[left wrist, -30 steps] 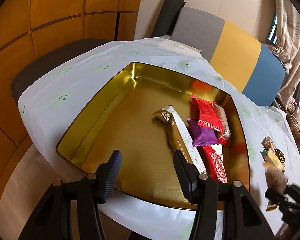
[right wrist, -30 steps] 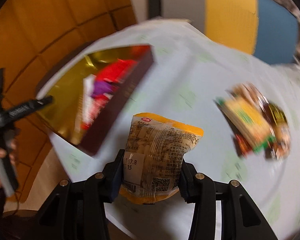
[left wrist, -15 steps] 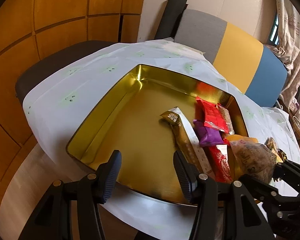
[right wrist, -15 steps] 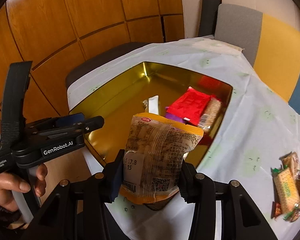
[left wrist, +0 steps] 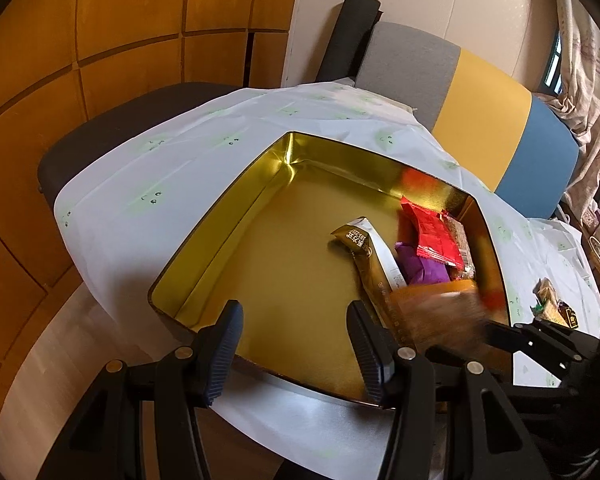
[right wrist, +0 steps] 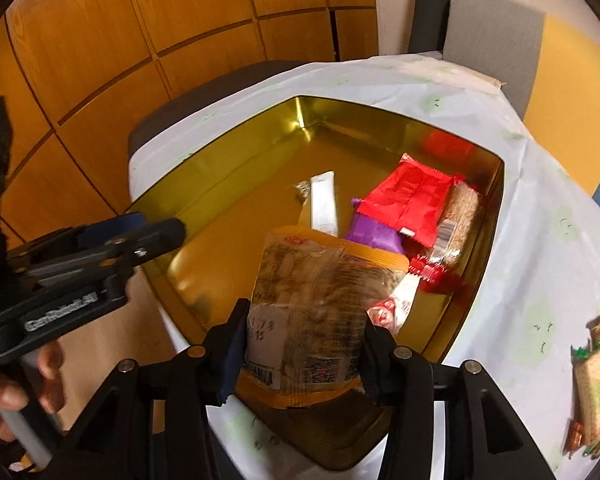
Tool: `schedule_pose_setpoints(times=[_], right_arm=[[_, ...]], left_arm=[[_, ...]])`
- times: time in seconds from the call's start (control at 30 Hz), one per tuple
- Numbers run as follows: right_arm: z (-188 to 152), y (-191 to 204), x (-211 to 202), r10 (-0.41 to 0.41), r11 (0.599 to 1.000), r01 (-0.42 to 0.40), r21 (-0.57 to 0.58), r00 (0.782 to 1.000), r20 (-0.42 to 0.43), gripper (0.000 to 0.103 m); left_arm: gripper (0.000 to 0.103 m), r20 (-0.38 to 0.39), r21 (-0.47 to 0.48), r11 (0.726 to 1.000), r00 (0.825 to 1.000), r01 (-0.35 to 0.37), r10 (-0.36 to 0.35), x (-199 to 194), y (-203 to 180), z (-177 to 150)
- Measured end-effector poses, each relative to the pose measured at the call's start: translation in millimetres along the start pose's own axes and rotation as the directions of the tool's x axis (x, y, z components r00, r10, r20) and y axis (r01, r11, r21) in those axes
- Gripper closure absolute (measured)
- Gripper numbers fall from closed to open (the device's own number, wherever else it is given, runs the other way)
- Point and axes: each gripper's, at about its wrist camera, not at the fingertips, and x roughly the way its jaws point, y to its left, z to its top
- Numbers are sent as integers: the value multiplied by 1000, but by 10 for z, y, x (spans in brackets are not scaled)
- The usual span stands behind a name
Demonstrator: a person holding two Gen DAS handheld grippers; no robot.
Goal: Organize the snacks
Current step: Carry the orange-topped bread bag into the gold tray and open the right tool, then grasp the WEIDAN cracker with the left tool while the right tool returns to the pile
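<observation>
Right gripper (right wrist: 302, 350) jaws pinch an orange-edged clear snack bag (right wrist: 320, 304) by its lower end; the bag stands upright between them, over the near part of the gold tin (right wrist: 228, 160). In the left wrist view the same bag (left wrist: 440, 312) is a blur just right of the left jaws, above the tin's (left wrist: 220, 232) near right corner.

Left gripper (left wrist: 294, 350) jaws are spread wide with nothing between them, hovering at the tin's near rim; the bare gold floor lies straight ahead of them.

Ahead of the right jaws, inside the tin: a red packet (right wrist: 408, 200) lying over a purple packet (right wrist: 374, 234), a long gold-and-white stick pack (right wrist: 324, 204) to their left, a brown cracker pack (right wrist: 460, 220) to their right by the tin wall, and a red-and-white wrapper (right wrist: 404, 300) just right of the held bag.

Well right of the right jaws, on the white tablecloth (right wrist: 548, 248) outside the tin, a small pile of loose snacks (right wrist: 596, 392).
</observation>
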Motion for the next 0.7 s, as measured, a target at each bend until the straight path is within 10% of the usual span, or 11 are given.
schedule_pose_setpoints(times=[0.2, 0.33, 0.7], right_arm=[[-73, -50, 3, 8, 1000, -8, 20, 1000, -8, 44], [-86, -21, -41, -23, 1000, 23, -6, 1000, 5, 74], [-113, 77, -138, -21, 999, 21, -31, 1000, 12, 74]], left_arm=[[48, -5, -6, 1000, 1000, 2, -3, 16, -1, -14], [48, -5, 13, 1000, 1000, 9, -9, 3, -50, -36], [48, -6, 41, 999, 1000, 10, -10, -25, -114, -52]])
